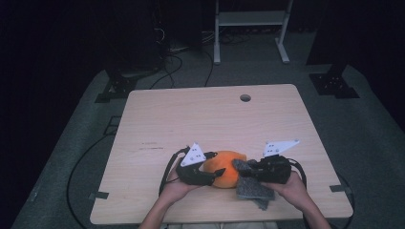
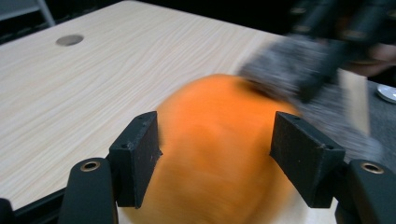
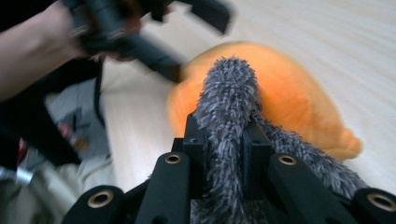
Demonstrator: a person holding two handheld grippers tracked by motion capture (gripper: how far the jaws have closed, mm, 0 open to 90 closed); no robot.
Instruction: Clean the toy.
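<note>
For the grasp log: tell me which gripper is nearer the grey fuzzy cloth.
Right. The right gripper clamps the grey fuzzy cloth; the left gripper straddles the orange plush beside it.

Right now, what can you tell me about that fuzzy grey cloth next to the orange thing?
The fuzzy grey cloth looks like shaggy, soft fabric, speckled dark and light grey. The right tool is shut on a bunched fold of it, which stands up between the jaws and leans against the round orange plush object. The rest of the cloth hangs down and lies crumpled on the pale wooden table near its front edge.
</note>
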